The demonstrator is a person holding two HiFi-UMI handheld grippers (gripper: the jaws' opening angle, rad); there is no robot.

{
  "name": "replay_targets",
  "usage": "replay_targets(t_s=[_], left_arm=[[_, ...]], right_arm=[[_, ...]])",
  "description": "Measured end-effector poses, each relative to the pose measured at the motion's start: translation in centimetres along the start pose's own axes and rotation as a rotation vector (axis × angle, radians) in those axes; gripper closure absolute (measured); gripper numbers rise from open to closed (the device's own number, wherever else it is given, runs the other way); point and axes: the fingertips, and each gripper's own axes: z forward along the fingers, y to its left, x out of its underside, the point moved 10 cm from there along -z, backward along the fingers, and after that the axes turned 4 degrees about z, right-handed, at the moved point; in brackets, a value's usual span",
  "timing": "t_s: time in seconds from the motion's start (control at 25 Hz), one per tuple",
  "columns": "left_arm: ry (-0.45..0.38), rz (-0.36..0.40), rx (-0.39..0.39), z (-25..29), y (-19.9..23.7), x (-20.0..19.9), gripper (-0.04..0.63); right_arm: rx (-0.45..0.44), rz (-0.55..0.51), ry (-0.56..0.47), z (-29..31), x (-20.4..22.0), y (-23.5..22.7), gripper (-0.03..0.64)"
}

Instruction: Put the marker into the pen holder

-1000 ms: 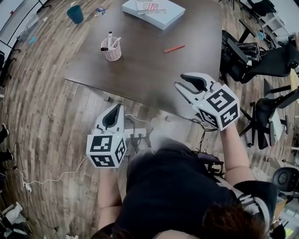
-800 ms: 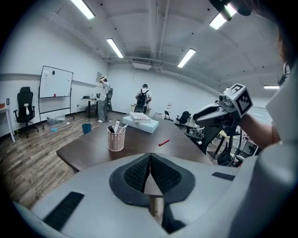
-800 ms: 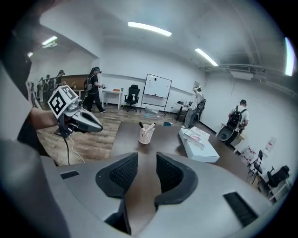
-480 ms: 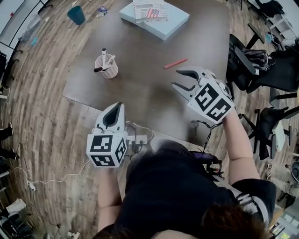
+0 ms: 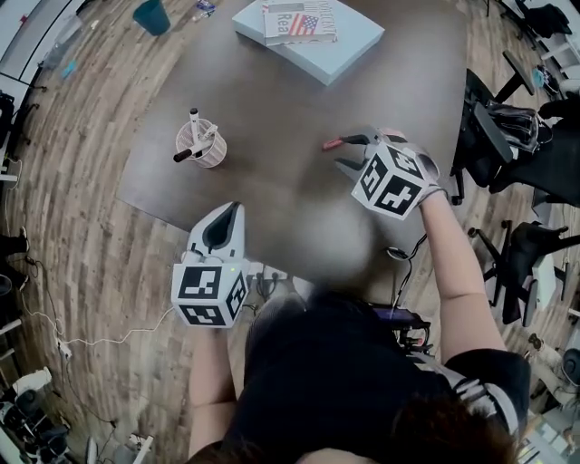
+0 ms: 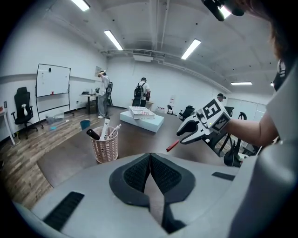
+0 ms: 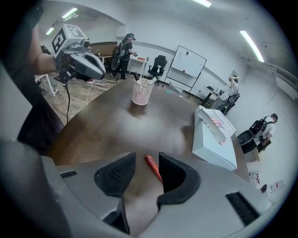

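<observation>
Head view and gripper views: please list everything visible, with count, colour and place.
Table: one, dark brown, centre.
Marker: one, red, on table between right jaws.
Pen holder: one, pink, table's left part, holding pens.
Box: one, pale blue, table's far edge, under booklet.
Cup: one, teal, floor beyond table.
Left gripper: one, grey, jaws together, empty, at table's near edge.
Right gripper: one, grey, jaws opening, not pressing marker.

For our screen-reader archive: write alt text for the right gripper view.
The right gripper is opening its jaws around a red marker lying on a dark table, not pressing it. Behind stands a pink pen holder; a pale blue box lies at right.
</observation>
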Motion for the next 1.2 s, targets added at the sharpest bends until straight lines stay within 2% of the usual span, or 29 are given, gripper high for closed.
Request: replay_targets(t_s=[0.36,0.52,0.64,0.88,1.04,1.2], left_arm=[[0.043,-0.030,-0.019,3.1,0.4,0.4,0.568],[0.075,-0.035,-0.024,3.8,0.4,0.7,0.568],[0.093,-0.036,-0.026,4.0,0.4,0.9,0.568],[0.098,-0.045,-0.042,4.0,0.6,1.1,0.568],[0.101,-0.054,-0.053,4.1,1.0,1.4,0.568],[0.094,-0.058,-0.060,4.1,1.1,1.3,0.568]], right_arm=[[-0.119,-0.068,0.085,6.0,1.9,-2.0,0.443],[-0.159,-0.153,0.144,7.3,1.9,-2.2,0.437],[-0.224,-0.208,0.205,8.4,1.4,-2.6,0.436],[-0.345,-0.217,0.260,9.1,1.0,-3.2,0.494],[-0.366,-0.204,0.247,9.2,1.2,-3.2,0.509],[-0.348,-0.243,0.242,9.0,1.2,-2.8,0.526]])
